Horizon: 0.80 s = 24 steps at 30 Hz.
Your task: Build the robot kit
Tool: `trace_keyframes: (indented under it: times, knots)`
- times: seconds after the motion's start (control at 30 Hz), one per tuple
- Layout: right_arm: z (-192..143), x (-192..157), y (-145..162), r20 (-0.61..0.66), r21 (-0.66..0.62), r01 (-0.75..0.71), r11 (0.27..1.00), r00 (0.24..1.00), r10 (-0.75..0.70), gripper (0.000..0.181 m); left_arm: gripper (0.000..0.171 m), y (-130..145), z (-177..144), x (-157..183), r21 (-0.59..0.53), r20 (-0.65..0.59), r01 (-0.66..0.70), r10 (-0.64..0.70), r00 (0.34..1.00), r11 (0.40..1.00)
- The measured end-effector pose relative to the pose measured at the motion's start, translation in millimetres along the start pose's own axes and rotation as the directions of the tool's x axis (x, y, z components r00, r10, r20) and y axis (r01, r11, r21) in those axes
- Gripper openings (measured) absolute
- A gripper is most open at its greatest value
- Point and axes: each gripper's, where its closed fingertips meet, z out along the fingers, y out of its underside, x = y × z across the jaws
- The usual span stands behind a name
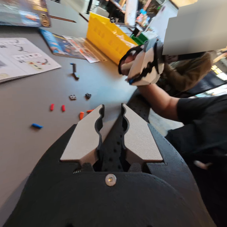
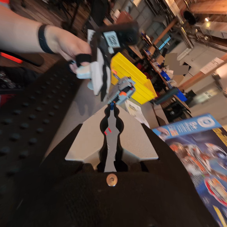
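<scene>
My left gripper (image 1: pixel 112 106) is open and empty, low over the grey table (image 1: pixel 30 153). The nearest loose pieces are two orange ones (image 1: pixel 81 115). My right gripper (image 2: pixel 112 108) is shut on a small blue piece (image 2: pixel 112 106). It also shows in the left wrist view (image 1: pixel 141 68), raised at the right with the blue piece (image 1: pixel 130 81) at its tips. In the right wrist view a grey brick model (image 2: pixel 122 90) with orange bits sits just beyond the blue piece, beside the left gripper's fingers (image 2: pixel 97 76). I cannot tell what holds it.
Two red pieces (image 1: pixel 52 106), a blue one (image 1: pixel 36 126), a grey one (image 1: pixel 73 97), a black one (image 1: pixel 88 95) and a black angled beam (image 1: pixel 74 71) lie on the table. An instruction booklet (image 1: pixel 24 57), a yellow bin (image 1: pixel 108 40), a printed box (image 2: pixel 196 153) and a black studded mat (image 2: pixel 30 110) surround them. The grippers' ends are close to 6 cm from one another.
</scene>
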Motion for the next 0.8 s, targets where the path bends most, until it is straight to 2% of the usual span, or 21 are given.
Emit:
trace_keyframes:
  times: [0.1, 0.17, 0.23, 0.3, 0.4, 0.47, 0.57, 0.73, 0.8]
  knots:
    - [-19, 29, 35, -0.091, -0.117, -0.035, 0.993, 0.996, 0.025, 0.005, 0.027, 9, 21, -13, -0.063, 0.107, -0.07, 0.077, 0.991, 0.996]
    - [-28, 40, 51, -0.124, -0.147, -0.066, 0.987, 0.991, 0.048, 0.005, 0.032, 19, 43, -18, -0.15, 0.148, -0.098, 0.12, 0.982, 0.984]
    - [-33, 44, 62, -0.132, -0.172, -0.107, 0.979, 0.988, 0.085, 0.005, 0.029, 23, 65, -19, -0.221, 0.172, -0.166, 0.206, 0.963, 0.961]
    - [-35, 43, 71, -0.113, -0.205, -0.128, 0.97, 0.988, 0.106, 0.005, 0.028, 25, 83, -28, -0.318, 0.214, -0.285, 0.362, 0.907, 0.904]
    - [-35, 36, 84, -0.074, -0.269, -0.127, 0.955, 0.991, 0.111, 0.005, 0.02, 29, 100, -57, -0.482, 0.234, -0.417, 0.572, 0.786, 0.77]
    - [-35, 28, 91, -0.034, -0.301, -0.143, 0.943, 0.99, 0.139, 0.005, 0.019, 38, 111, -64, -0.53, 0.186, -0.429, 0.593, 0.783, 0.732]
    - [-34, 14, 104, 0.029, -0.37, -0.156, 0.916, 0.983, 0.18, 0.005, 0.02, 48, 119, -64, -0.545, 0.149, -0.402, 0.557, 0.817, 0.735]
    - [-30, -5, 115, 0.116, -0.422, -0.15, 0.894, 0.969, 0.218, 0.005, 0.021, 43, 122, -71, -0.545, 0.181, -0.407, 0.576, 0.797, 0.733]
    - [-29, -9, 118, 0.135, -0.432, -0.144, 0.89, 0.966, 0.221, 0.005, 0.012, 45, 125, -67, -0.536, 0.149, -0.422, 0.575, 0.805, 0.731]
